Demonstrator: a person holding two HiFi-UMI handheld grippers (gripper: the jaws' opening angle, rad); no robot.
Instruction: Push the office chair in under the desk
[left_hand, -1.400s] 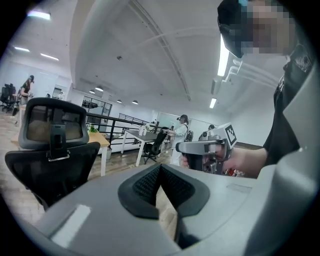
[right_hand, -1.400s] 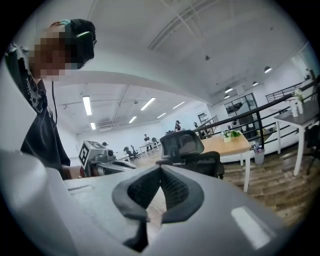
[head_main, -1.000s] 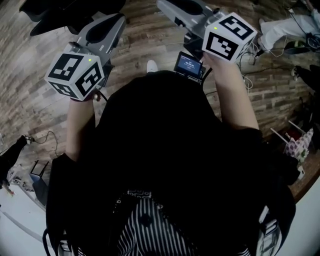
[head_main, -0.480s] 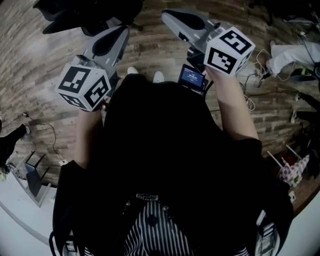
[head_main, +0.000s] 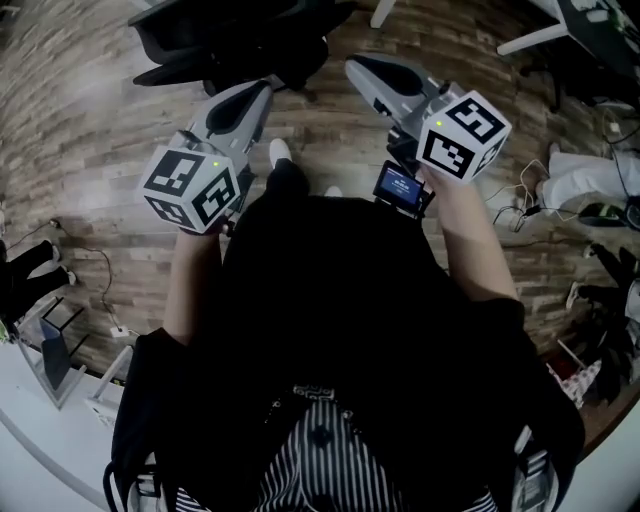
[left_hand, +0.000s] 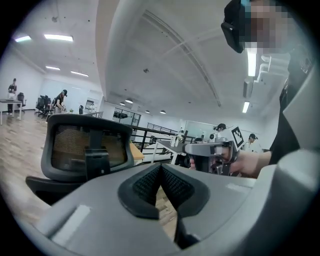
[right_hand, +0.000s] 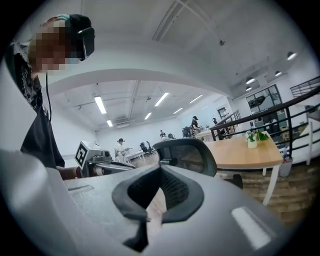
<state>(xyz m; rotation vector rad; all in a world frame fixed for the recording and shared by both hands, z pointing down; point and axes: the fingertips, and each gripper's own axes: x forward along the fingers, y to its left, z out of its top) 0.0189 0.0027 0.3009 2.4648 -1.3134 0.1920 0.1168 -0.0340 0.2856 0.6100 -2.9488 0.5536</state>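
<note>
My left gripper (left_hand: 161, 174) has its ribbed black pads pressed together with nothing between them. My right gripper (right_hand: 159, 179) is the same, closed on itself and empty. I hold both out in front of me, side by side and pointing forward over the brown wood-plank floor (head_main: 100, 150).

Over the last second the black mesh-backed office chair (head_main: 240, 40) has slid further down into the head view. A second ago it was only a dark edge along the top; now its seat and base spread across the top left, just ahead of my left jaw tips. I read that as my having walked up to it, so the approach is nearly finished and the push has not begun. I can see no contact yet.

In the left gripper view the chair's back rises close by, above and to the left of the closed pads. In the right gripper view it stands just past the tips, straight ahead. The light wooden desk with white legs (right_hand: 242, 152) lies beyond it and off to the right. The chair looks clear of the desk, not tucked under it, so the whole shove is still to do. Closed jaws should serve well enough as blunt pushers against the backrest.
</note>
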